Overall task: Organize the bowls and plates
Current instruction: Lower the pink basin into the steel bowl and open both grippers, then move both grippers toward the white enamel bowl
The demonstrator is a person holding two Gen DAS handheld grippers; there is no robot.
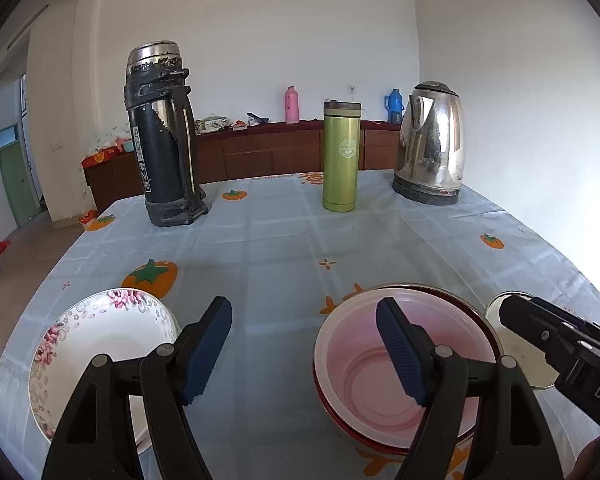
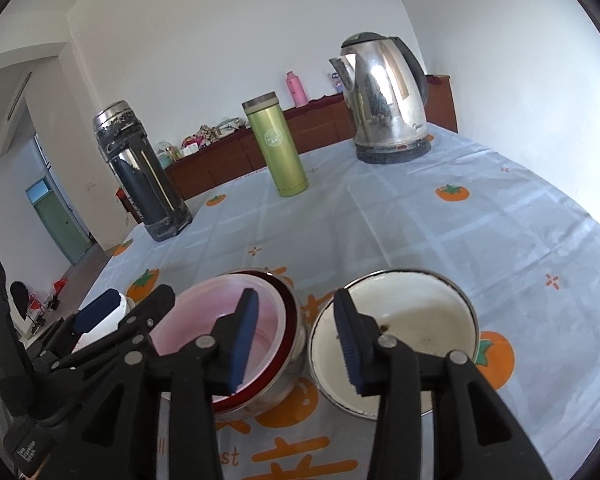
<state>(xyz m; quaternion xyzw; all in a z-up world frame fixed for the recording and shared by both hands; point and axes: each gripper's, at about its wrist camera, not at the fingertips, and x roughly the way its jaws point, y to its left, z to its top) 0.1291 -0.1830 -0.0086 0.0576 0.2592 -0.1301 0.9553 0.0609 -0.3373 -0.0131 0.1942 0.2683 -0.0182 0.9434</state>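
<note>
A pink plastic bowl (image 1: pixel 352 340) (image 2: pixel 208 308) sits nested in a red bowl (image 1: pixel 340 420) (image 2: pixel 286 320) near the front of the table. To its left is a white bowl with pink flowers (image 1: pixel 100 340). To its right stands a white enamel bowl (image 1: pixel 516 356) (image 2: pixel 412 320) with a few dark specks inside. My left gripper (image 1: pixel 304 354) is open over bare cloth between the floral bowl and the pink bowl. My right gripper (image 2: pixel 296 344) is open, hovering over the gap between the nested bowls and the enamel bowl; nothing is pressed between its pads.
A black thermos (image 1: pixel 162 140), a green flask (image 1: pixel 340 156) and a steel kettle (image 1: pixel 430 148) stand along the far side of the table, on a blue checked cloth (image 1: pixel 280 248). A brown sideboard (image 1: pixel 260 152) runs along the back wall.
</note>
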